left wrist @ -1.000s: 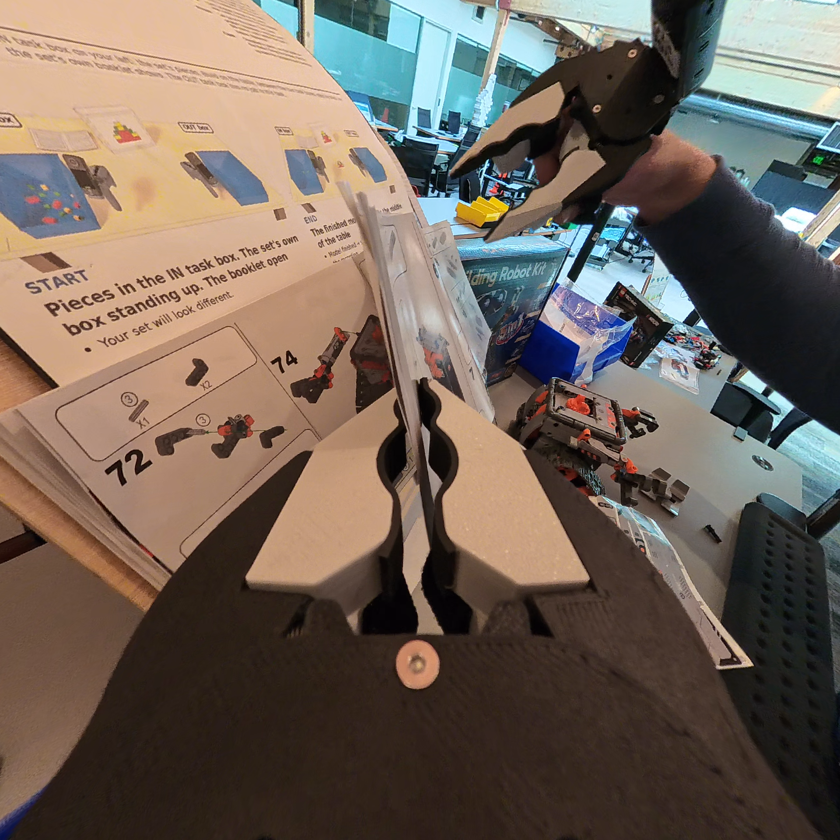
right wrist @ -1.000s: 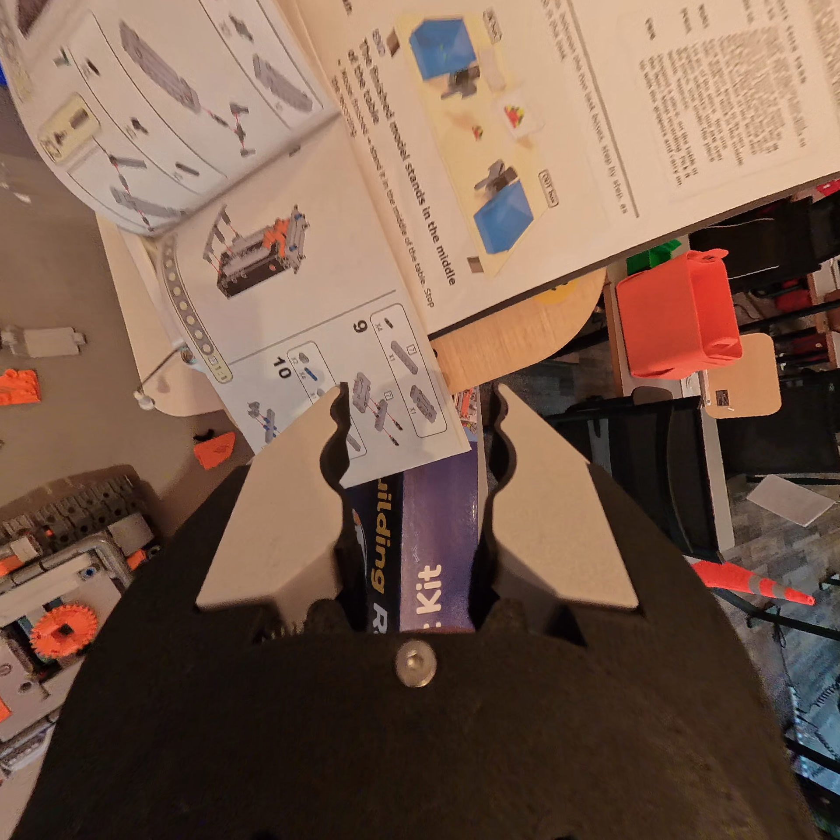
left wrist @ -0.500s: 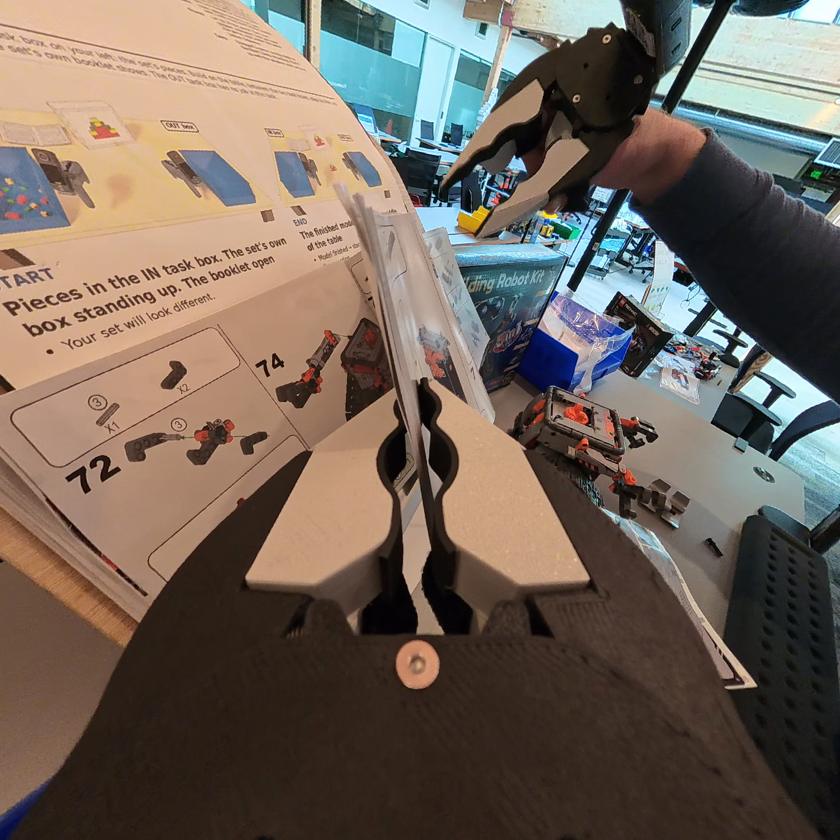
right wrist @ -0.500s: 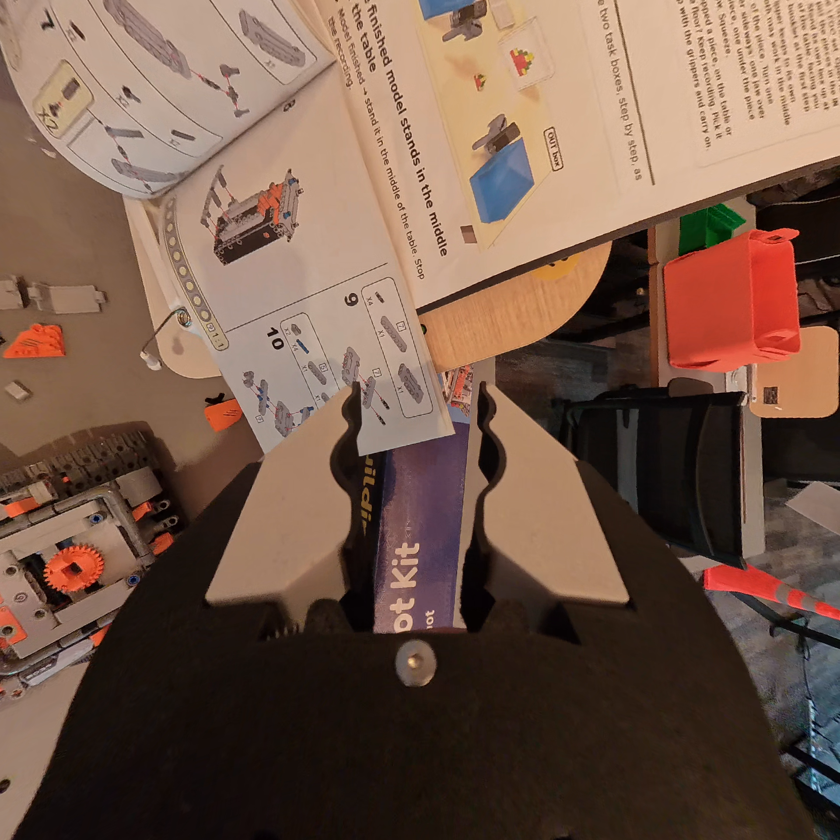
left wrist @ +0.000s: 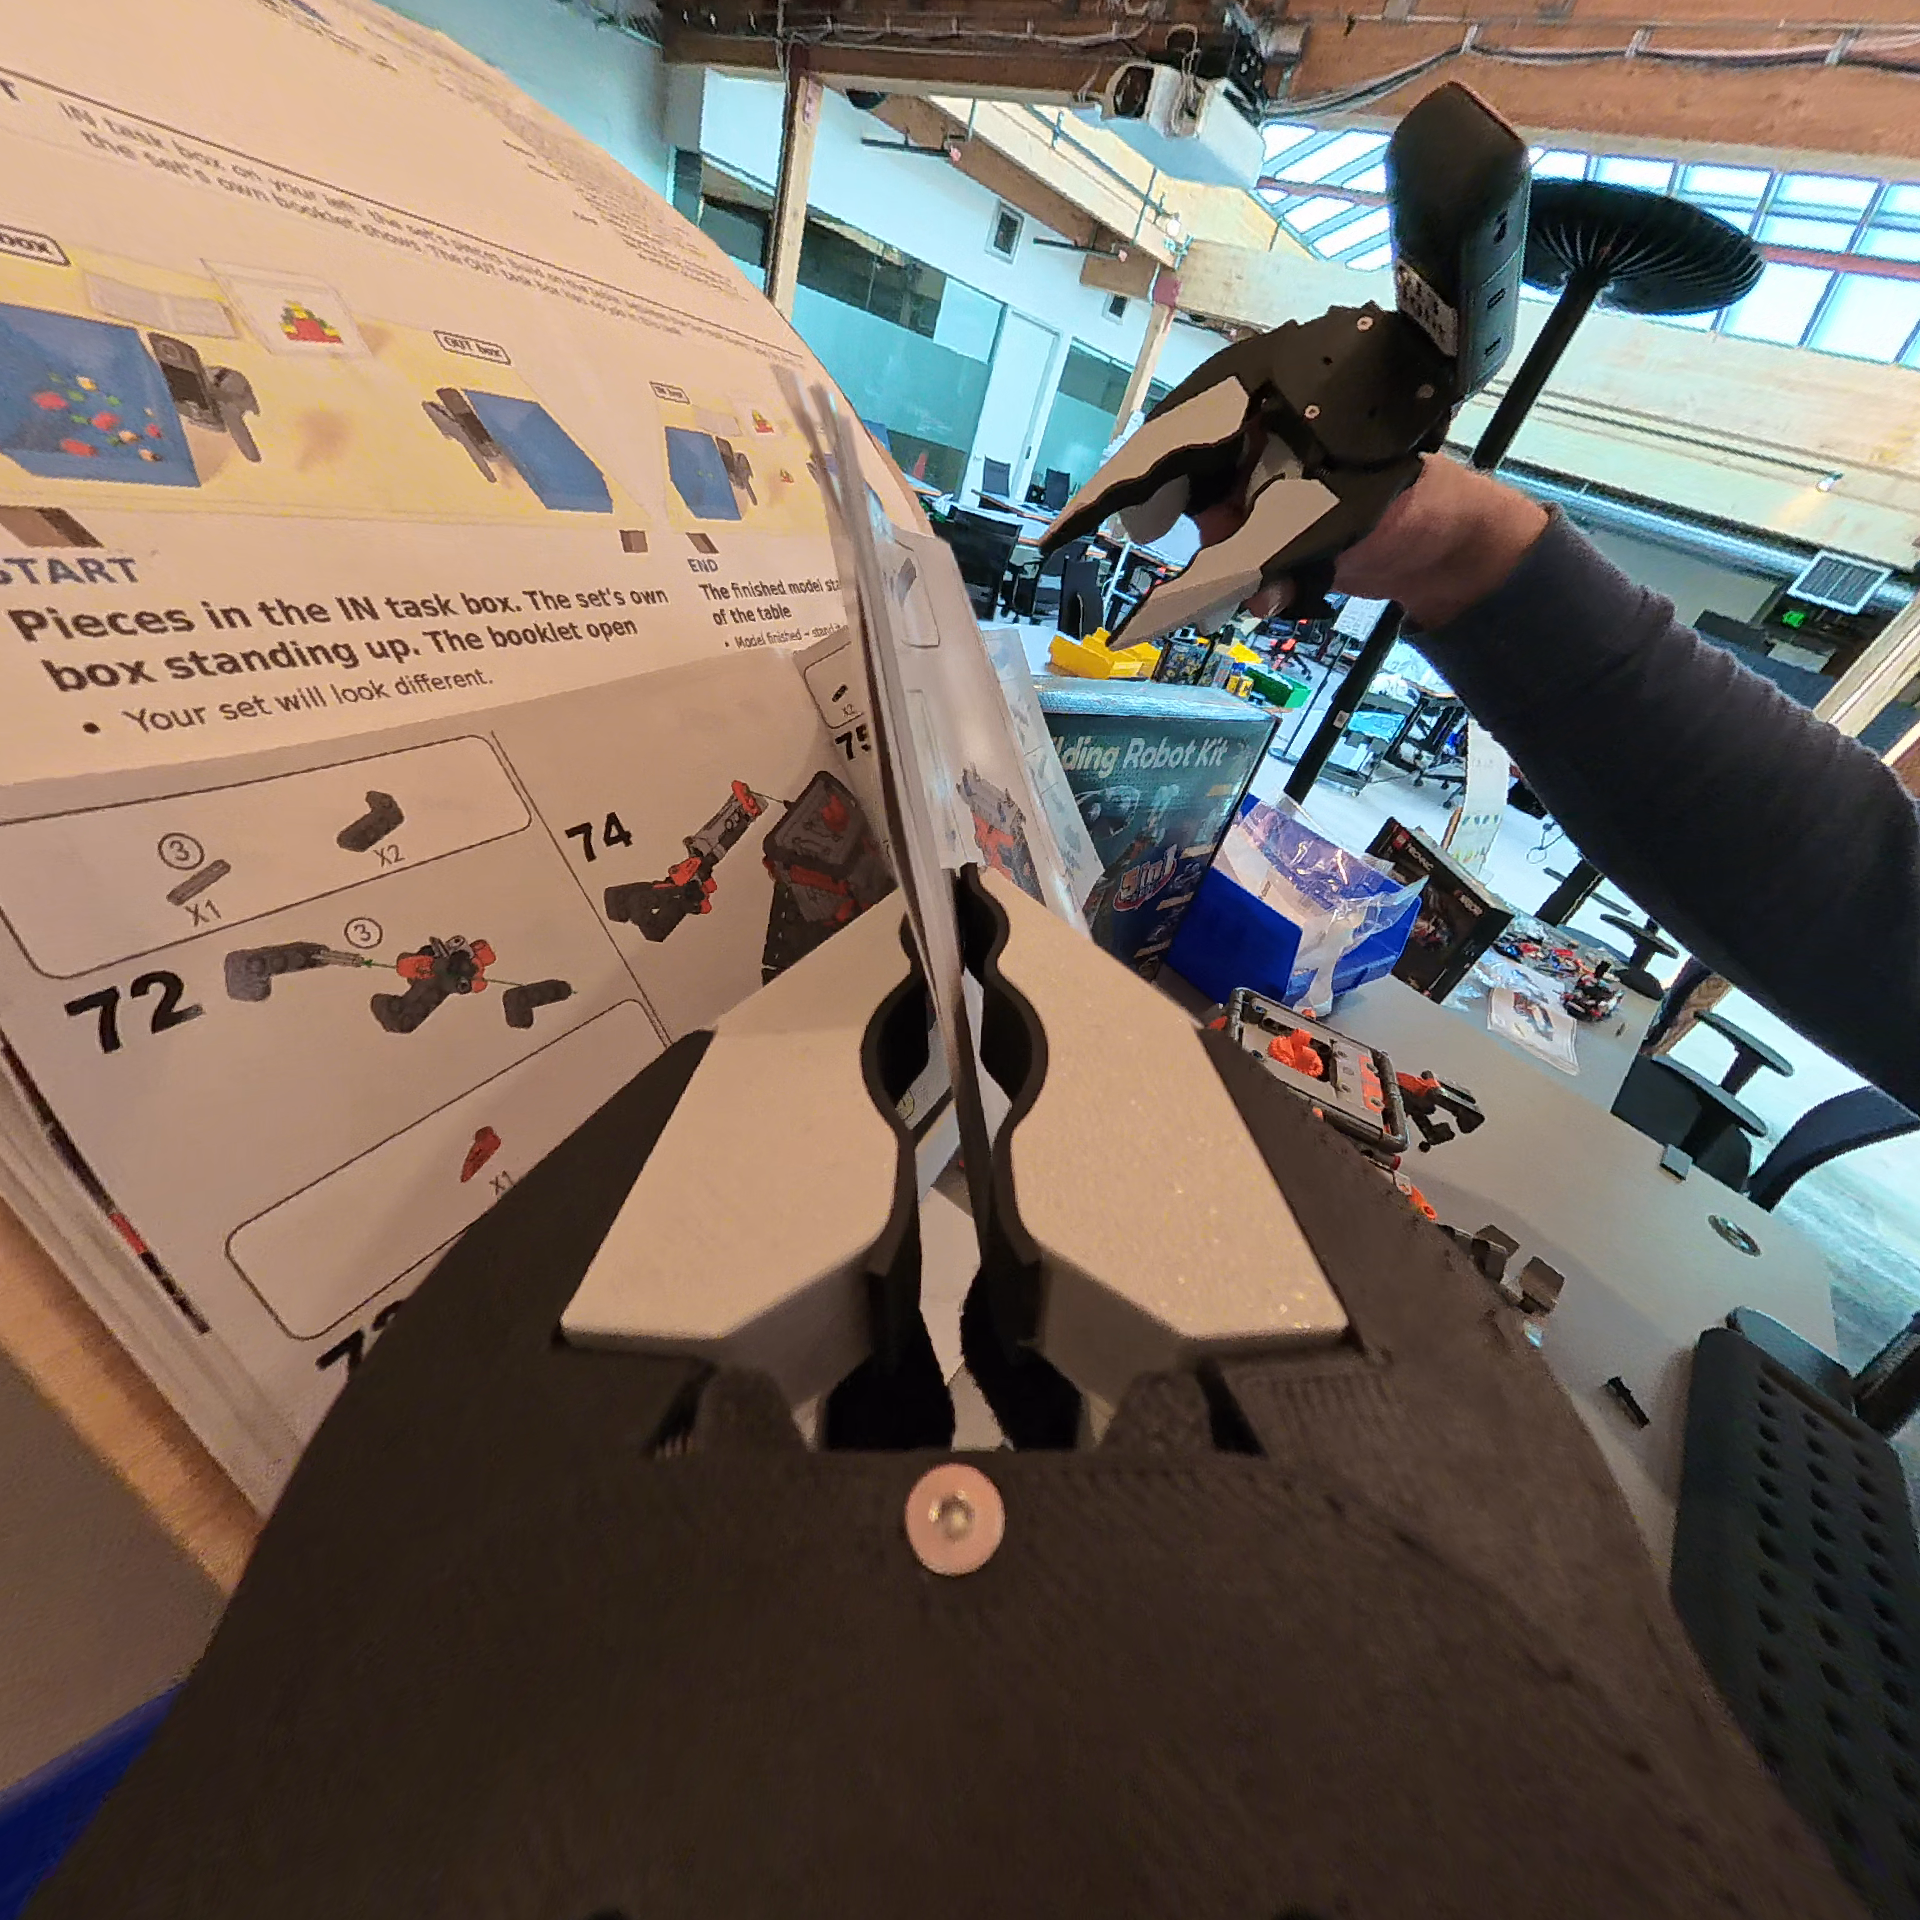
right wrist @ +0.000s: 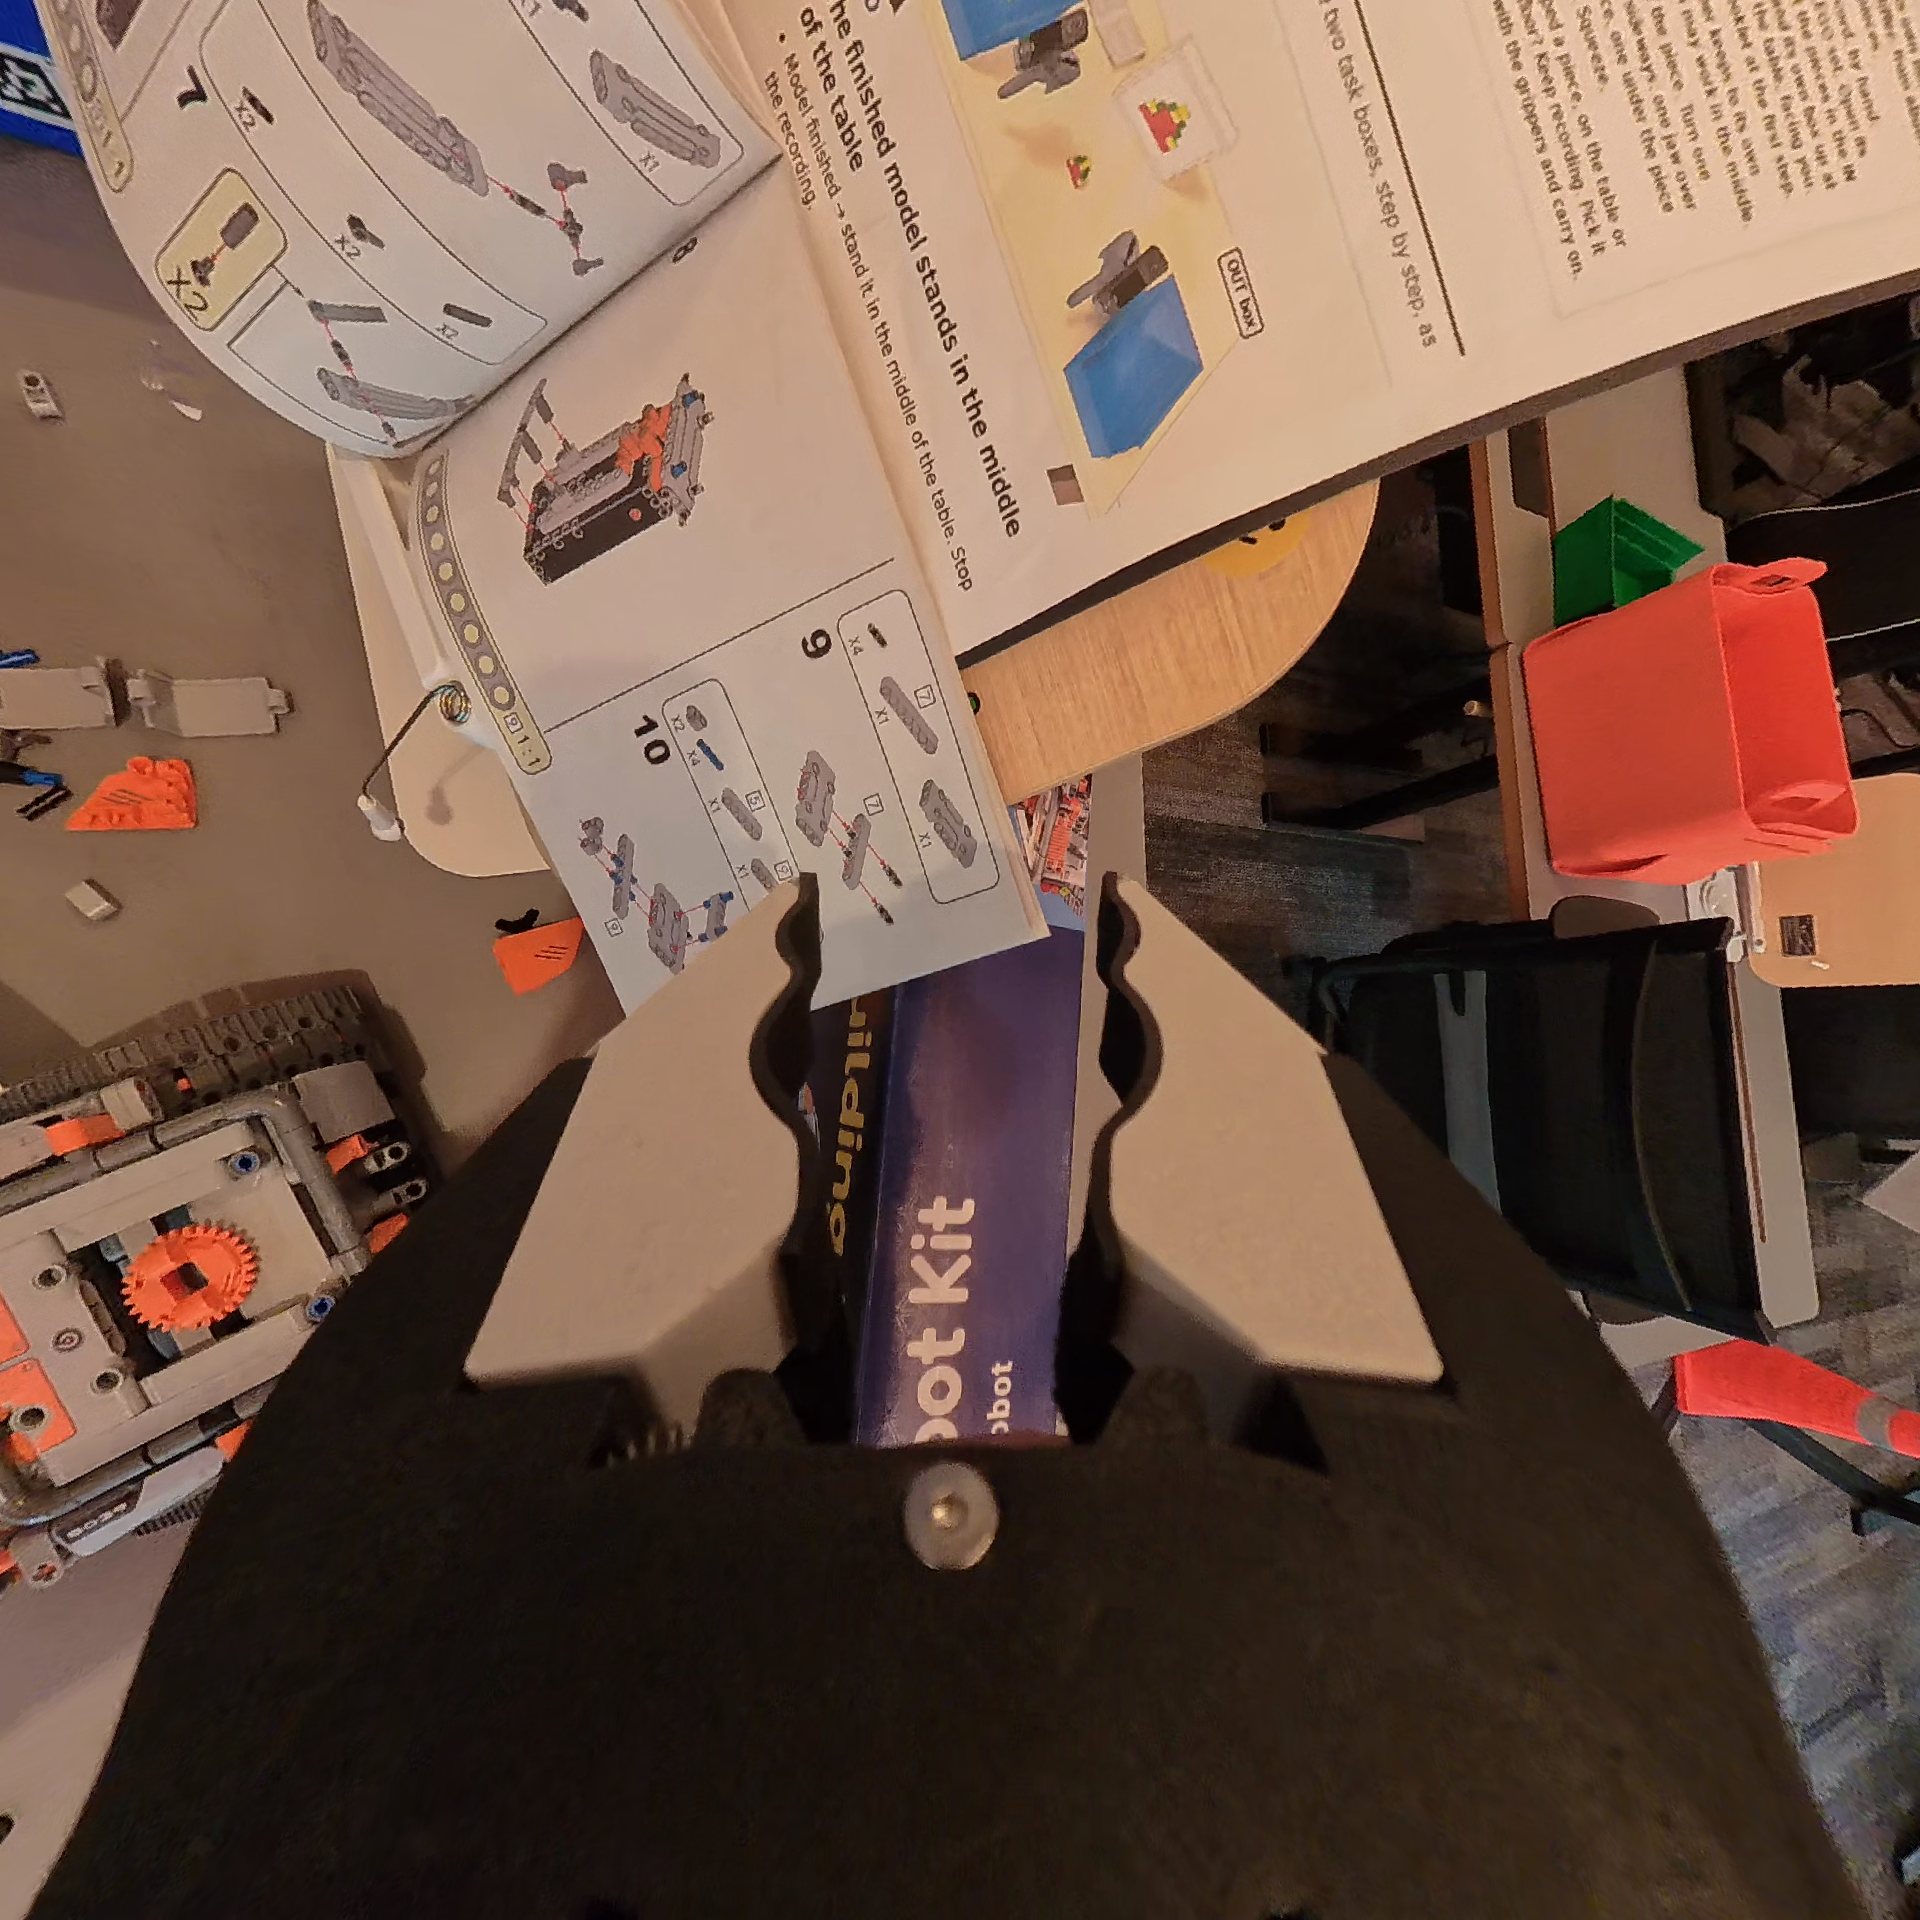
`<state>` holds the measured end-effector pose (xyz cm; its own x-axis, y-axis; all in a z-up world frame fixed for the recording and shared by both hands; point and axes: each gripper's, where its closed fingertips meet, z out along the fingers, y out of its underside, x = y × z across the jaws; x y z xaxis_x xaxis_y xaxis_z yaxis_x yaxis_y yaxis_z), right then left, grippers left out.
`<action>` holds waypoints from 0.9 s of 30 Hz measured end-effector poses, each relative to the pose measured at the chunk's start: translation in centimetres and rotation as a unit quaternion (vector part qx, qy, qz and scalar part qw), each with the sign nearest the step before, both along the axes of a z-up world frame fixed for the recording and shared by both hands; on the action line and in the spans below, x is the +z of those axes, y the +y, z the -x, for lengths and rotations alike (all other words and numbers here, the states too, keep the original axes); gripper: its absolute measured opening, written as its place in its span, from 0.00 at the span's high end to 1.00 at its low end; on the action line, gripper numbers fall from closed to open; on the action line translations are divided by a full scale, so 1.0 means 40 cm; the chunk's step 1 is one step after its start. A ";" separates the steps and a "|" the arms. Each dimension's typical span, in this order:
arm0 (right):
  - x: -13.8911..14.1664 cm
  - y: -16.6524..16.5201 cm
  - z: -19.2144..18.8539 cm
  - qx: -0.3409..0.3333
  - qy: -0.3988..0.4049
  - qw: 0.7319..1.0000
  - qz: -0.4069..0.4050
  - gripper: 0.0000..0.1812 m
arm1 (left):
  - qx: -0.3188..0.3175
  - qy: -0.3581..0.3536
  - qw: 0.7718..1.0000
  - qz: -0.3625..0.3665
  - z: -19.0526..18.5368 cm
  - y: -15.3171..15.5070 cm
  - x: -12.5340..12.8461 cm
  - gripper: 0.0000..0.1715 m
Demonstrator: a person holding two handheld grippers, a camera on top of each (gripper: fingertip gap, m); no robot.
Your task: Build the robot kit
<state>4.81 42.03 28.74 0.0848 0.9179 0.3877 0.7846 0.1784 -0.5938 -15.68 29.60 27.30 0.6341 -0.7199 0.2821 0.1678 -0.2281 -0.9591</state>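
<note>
The left claw point(left wrist: 961, 914) is clamping a booklet page point(left wrist: 883, 665) edge-on, while the right claw point(right wrist: 951, 894), apart, is hanging over the box point(right wrist: 966, 1195).

Left tongs point(left wrist: 961, 914) are pinched closed; right tongs point(right wrist: 956, 894) are raised high, parted.

Open-plan office or lab, rows of desks and chairs point(left wrist: 992, 488), glass partitions point(left wrist: 894, 353), timber ceiling beams point(left wrist: 1558, 42)
</note>
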 end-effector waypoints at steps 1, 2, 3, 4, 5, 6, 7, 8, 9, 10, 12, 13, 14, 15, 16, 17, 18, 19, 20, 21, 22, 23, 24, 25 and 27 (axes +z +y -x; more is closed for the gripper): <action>-0.001 -0.001 -0.003 0.001 -0.001 1.000 0.000 0.71 | 0.000 0.001 1.000 0.000 -0.003 0.001 0.001 1.00; 0.002 -0.002 -0.005 0.004 0.003 1.000 -0.001 0.71 | 0.000 0.004 1.000 0.000 -0.006 0.002 0.002 1.00; 0.007 -0.003 -0.005 0.005 0.008 1.000 -0.003 0.71 | -0.004 0.007 1.000 0.000 -0.011 0.001 0.004 1.00; 0.010 -0.005 -0.006 0.007 0.012 1.000 -0.004 0.71 | -0.014 0.009 1.000 0.001 -0.019 -0.001 0.008 1.00; 0.012 -0.005 -0.008 0.007 0.012 1.000 -0.004 0.71 | -0.022 0.009 1.000 0.001 -0.025 -0.002 0.016 1.00; 0.012 -0.005 -0.009 0.007 0.011 1.000 -0.005 0.70 | -0.024 0.010 1.000 0.000 -0.029 0.000 0.024 1.00; 0.013 -0.005 -0.009 0.007 0.013 1.000 -0.005 0.70 | -0.025 0.017 1.000 0.000 -0.035 0.003 0.028 1.00; 0.015 -0.007 -0.007 0.009 0.017 1.000 -0.004 0.70 | -0.026 0.029 0.999 -0.001 -0.041 0.006 0.029 1.00; 0.015 -0.009 -0.006 0.011 0.021 1.000 -0.002 0.70 | -0.023 0.041 0.999 -0.003 -0.046 0.009 0.030 1.00; 0.013 -0.009 -0.006 0.010 0.020 1.000 -0.002 0.70 | -0.022 0.049 0.999 -0.005 -0.051 0.011 0.030 1.00; 0.008 -0.009 -0.008 0.009 0.019 1.000 -0.004 0.68 | -0.030 0.050 0.998 -0.011 -0.061 0.008 0.033 1.00; 0.006 -0.011 -0.009 0.011 0.021 1.000 -0.003 0.68 | -0.034 0.047 0.998 -0.012 -0.065 0.007 0.033 1.00; 0.003 -0.010 -0.010 0.009 0.022 1.000 -0.003 0.68 | -0.035 0.046 0.998 -0.012 -0.067 0.008 0.031 1.00; 0.001 -0.008 -0.012 0.007 0.023 1.000 -0.003 0.67 | -0.036 0.044 0.998 -0.011 -0.068 0.009 0.028 1.00; -0.003 -0.008 -0.013 0.007 0.025 1.000 -0.001 0.67 | -0.037 0.041 0.998 -0.010 -0.069 0.010 0.028 1.00; -0.007 -0.008 -0.014 0.007 0.027 1.000 0.002 0.66 | -0.038 0.041 0.998 -0.011 -0.070 0.011 0.028 1.00; -0.012 -0.005 -0.015 0.006 0.028 1.000 0.002 0.65 | -0.037 0.042 0.998 -0.011 -0.069 0.012 0.027 1.00; -0.017 -0.003 -0.015 0.004 0.027 1.000 0.003 0.64 | -0.036 0.043 0.998 -0.012 -0.068 0.012 0.027 1.00; -0.021 -0.003 -0.015 0.004 0.027 1.000 0.002 0.64 | -0.035 0.043 0.998 -0.013 -0.067 0.012 0.027 1.00; -0.023 -0.003 -0.013 0.005 0.028 1.000 0.001 0.63 | -0.035 0.044 0.998 -0.014 -0.066 0.010 0.029 1.00; -0.025 -0.004 -0.010 0.006 0.031 1.000 0.002 0.64 | -0.035 0.045 0.998 -0.015 -0.065 0.009 0.030 1.00; -0.028 -0.004 -0.007 0.006 0.032 0.999 0.004 0.63 | -0.035 0.046 0.998 -0.016 -0.065 0.007 0.031 1.00; -0.030 -0.004 -0.003 0.007 0.032 0.999 0.004 0.63 | -0.035 0.047 0.998 -0.016 -0.064 0.005 0.032 1.00; -0.032 -0.007 0.002 0.009 0.033 0.999 0.004 0.63 | -0.035 0.049 0.998 -0.016 -0.064 0.005 0.032 1.00; -0.037 -0.010 0.010 0.013 0.032 0.999 0.006 0.63 | -0.035 0.050 0.998 -0.017 -0.063 0.003 0.032 1.00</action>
<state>4.40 41.62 27.25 0.0859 0.9248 0.3706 0.7400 0.1898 -0.6453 -13.16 29.71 28.59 0.6061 -0.7713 0.1944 0.0556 -0.2026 -0.9777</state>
